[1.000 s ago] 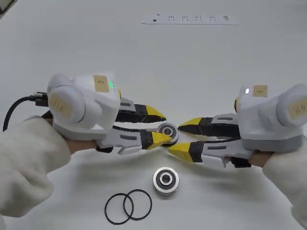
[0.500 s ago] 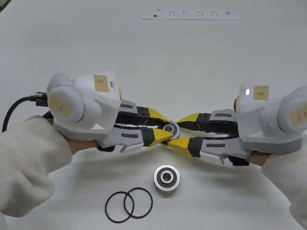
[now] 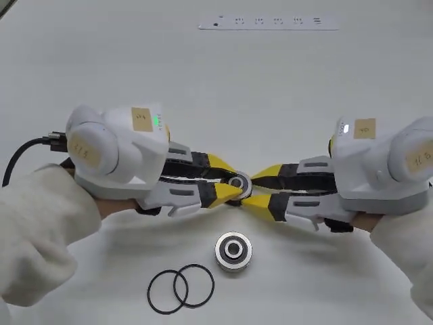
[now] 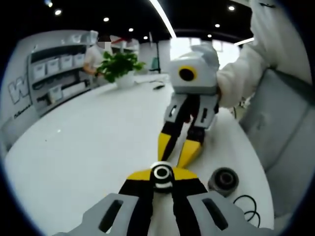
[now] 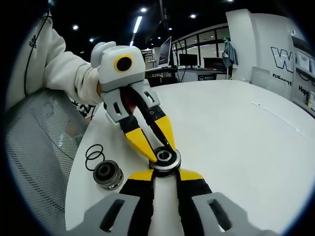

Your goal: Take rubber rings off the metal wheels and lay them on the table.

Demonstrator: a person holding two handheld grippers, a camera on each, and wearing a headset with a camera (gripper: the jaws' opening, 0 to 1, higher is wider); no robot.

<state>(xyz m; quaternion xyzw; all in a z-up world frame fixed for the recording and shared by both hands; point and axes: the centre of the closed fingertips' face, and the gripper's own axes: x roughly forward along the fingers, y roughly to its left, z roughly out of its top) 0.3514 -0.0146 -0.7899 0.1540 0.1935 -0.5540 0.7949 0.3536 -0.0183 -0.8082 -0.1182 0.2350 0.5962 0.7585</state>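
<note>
A small metal wheel (image 3: 238, 182) with a black rubber ring on its rim is held above the white table (image 3: 203, 88). My left gripper (image 3: 234, 180) is shut on it from the left. My right gripper (image 3: 252, 187) comes in from the right, its yellow tips pinched on the wheel's rim where the ring sits. In the left gripper view the wheel (image 4: 161, 172) sits between my own tips, facing the right gripper (image 4: 177, 150). In the right gripper view the wheel (image 5: 166, 157) sits just above my tips.
A second wheel (image 3: 233, 251) lies flat on the table below the grippers, with two loose black rings (image 3: 180, 290) overlapping to its lower left. A white power strip (image 3: 267, 24) lies at the far edge. A black cable (image 3: 27, 152) trails from the left gripper.
The right gripper has moved left to the held wheel and its jaws have gone from open to closed on the rim. The left gripper has stayed in place.
</note>
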